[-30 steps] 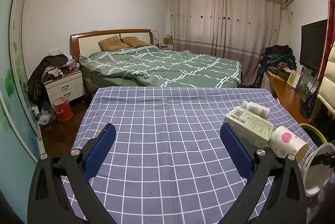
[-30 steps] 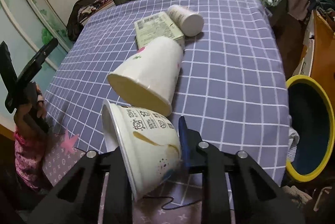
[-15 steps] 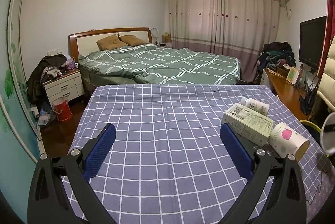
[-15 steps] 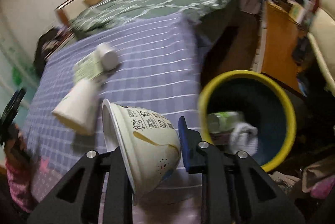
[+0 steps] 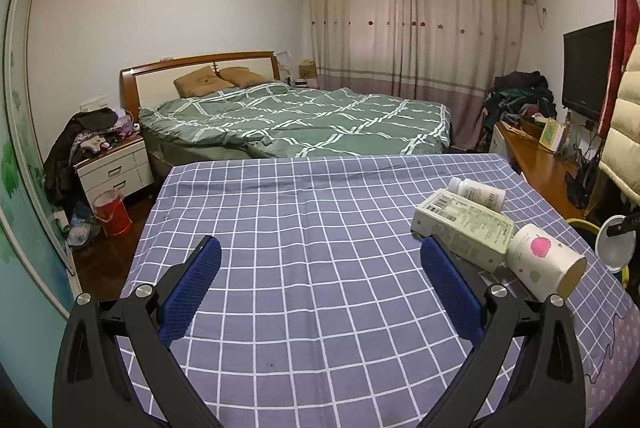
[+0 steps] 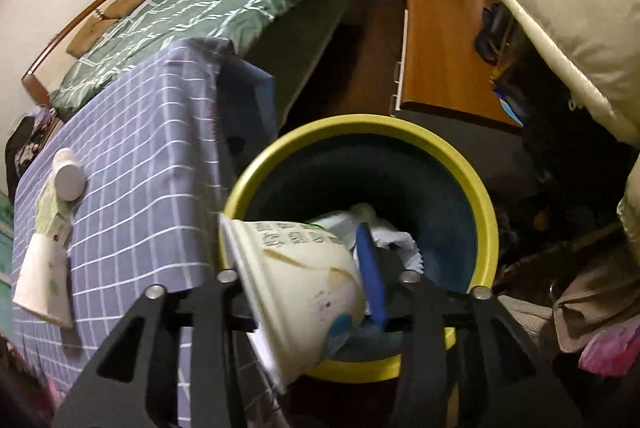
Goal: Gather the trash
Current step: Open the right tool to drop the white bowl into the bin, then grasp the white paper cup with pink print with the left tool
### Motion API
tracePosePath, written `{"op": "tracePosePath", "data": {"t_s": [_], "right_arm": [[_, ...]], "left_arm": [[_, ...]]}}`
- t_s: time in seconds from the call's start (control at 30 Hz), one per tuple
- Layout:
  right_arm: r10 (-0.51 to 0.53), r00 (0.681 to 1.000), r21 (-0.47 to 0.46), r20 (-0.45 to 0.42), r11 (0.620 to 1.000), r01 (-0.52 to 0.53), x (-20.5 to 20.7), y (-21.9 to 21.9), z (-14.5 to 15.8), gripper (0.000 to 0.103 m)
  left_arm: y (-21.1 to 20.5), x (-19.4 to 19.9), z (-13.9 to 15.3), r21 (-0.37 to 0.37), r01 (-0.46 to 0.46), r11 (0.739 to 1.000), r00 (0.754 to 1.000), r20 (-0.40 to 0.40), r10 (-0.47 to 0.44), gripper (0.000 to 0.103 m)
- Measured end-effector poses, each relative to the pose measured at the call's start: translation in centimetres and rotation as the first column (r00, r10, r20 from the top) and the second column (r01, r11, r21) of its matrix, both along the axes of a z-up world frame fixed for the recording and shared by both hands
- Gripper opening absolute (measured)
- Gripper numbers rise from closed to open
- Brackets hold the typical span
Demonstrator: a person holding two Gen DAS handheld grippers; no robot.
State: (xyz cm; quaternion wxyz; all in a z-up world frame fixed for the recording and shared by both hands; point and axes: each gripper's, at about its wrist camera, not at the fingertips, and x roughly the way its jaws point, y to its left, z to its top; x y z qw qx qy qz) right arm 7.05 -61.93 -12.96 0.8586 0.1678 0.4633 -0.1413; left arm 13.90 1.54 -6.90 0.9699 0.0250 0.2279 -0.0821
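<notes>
Bowl (image 6: 304, 280) in right gripper (image 6: 316, 292), above littered yellow bin (image 6: 476, 183)

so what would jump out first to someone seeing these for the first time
Most striking is the stained paper noodle bowl clamped in the right tool, tilted over the yellow-rimmed trash bin beside the table, with white rubbish already inside. Next come the three items left at the right edge of the blue checked tablecloth: a paper cup on its side, a green carton and a white bottle. The left tool hangs open and empty over the cloth.
</notes>
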Motion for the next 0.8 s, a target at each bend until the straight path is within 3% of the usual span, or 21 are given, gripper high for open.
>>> {"op": "tracePosePath", "data": {"t_s": [0.23, 0.47, 0.6, 0.8], "right_arm": [[-0.031, 0.999, -0.009, 0.007, 0.999, 0.031, -0.2, -0.1, -0.2, 0.047], [-0.022, 0.999, -0.008, 0.032, 1.0, 0.022, -0.9, 0.0, 0.3, 0.051], [-0.016, 0.999, 0.006, 0.039, 1.0, 0.015, -1.2, -0.1, 0.1, 0.051], [-0.005, 0.999, 0.03, 0.04, 1.0, 0.004, -1.3, -0.2, -0.7, 0.051]], "left_arm": [[-1.1, -0.3, -0.2, -0.002, 0.062, 0.998, 0.998, -0.012, -0.062, 0.098], [-4.5, -1.0, -0.2, -0.021, 0.226, 0.974, 0.973, -0.05, -0.227, 0.098], [-8.6, -1.9, -0.5, 0.006, 0.368, 0.93, 0.925, -0.105, -0.365, 0.098], [-13.3, -1.5, 0.0, -0.099, 0.475, 0.874, 0.851, -0.198, -0.486, 0.098]]}}
